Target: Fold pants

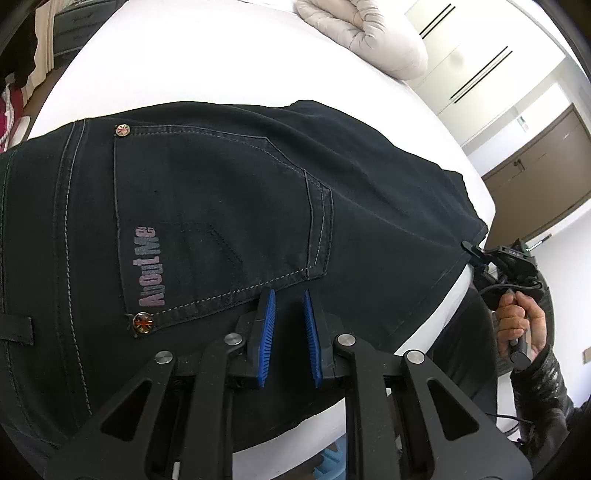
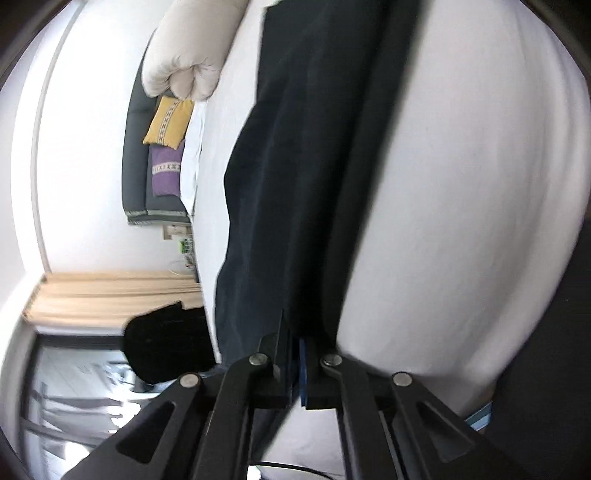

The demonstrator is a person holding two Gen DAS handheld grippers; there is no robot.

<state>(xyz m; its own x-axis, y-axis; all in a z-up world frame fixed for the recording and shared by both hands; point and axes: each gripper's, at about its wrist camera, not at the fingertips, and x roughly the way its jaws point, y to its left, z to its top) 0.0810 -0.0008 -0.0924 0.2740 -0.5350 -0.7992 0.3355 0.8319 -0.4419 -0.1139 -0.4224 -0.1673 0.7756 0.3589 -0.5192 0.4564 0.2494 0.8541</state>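
Note:
Black jeans (image 1: 229, 206) lie flat across a white bed (image 1: 184, 59), back pocket with an "About Me" print facing up. My left gripper (image 1: 289, 293) hovers just below that pocket, near the jeans' side edge. Its blue pads (image 1: 269, 332) stand a narrow gap apart and no cloth is bunched between them. At the right, a hand (image 1: 517, 325) holds my right gripper (image 1: 472, 250) at the leg's hem. In the right wrist view the dark leg (image 2: 303, 166) runs down into my right gripper (image 2: 295, 336), which is shut on the hem.
A padded beige duvet (image 1: 362, 33) lies at the far end of the bed. Beyond the bed are white wardrobe doors (image 1: 469, 62) and a brown door (image 1: 535, 177). The right wrist view shows a grey sofa with a yellow cushion (image 2: 168, 122) and a black chair (image 2: 166, 343).

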